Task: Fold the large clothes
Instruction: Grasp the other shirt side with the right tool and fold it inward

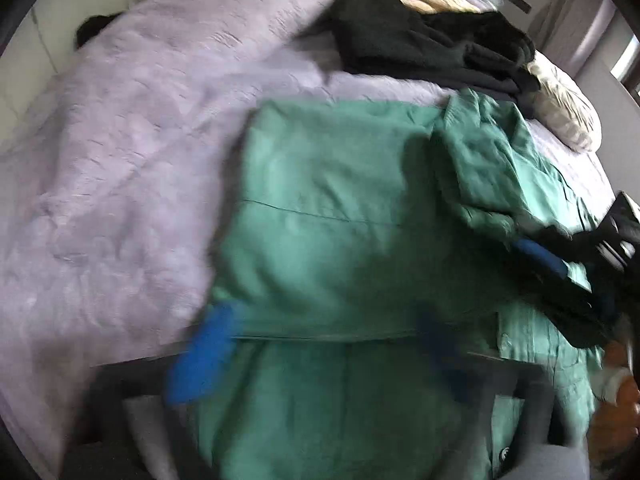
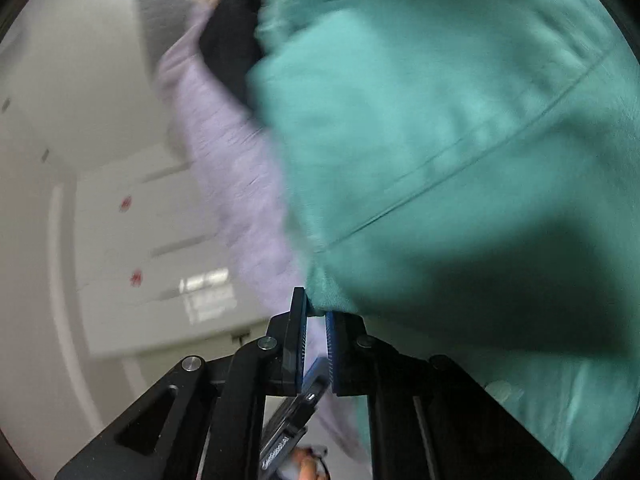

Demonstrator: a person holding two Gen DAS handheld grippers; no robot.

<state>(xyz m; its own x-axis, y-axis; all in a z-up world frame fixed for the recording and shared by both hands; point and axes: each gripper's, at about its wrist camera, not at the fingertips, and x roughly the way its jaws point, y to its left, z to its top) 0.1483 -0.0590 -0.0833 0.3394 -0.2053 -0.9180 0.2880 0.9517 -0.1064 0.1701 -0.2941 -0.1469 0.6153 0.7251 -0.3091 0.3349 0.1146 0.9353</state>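
Observation:
A large green shirt lies partly folded on a lilac bedspread. My left gripper hovers over the shirt's near folded edge, its blue fingers spread wide apart and blurred by motion, holding nothing. My right gripper shows at the right in the left wrist view, on the shirt's bunched sleeve part. In the right wrist view my right gripper is shut on an edge of the green shirt, which fills the view.
A pile of dark clothes lies at the far side of the bed with cream pillows beside it. Lilac bedspread and a white wall show left of the shirt in the right wrist view.

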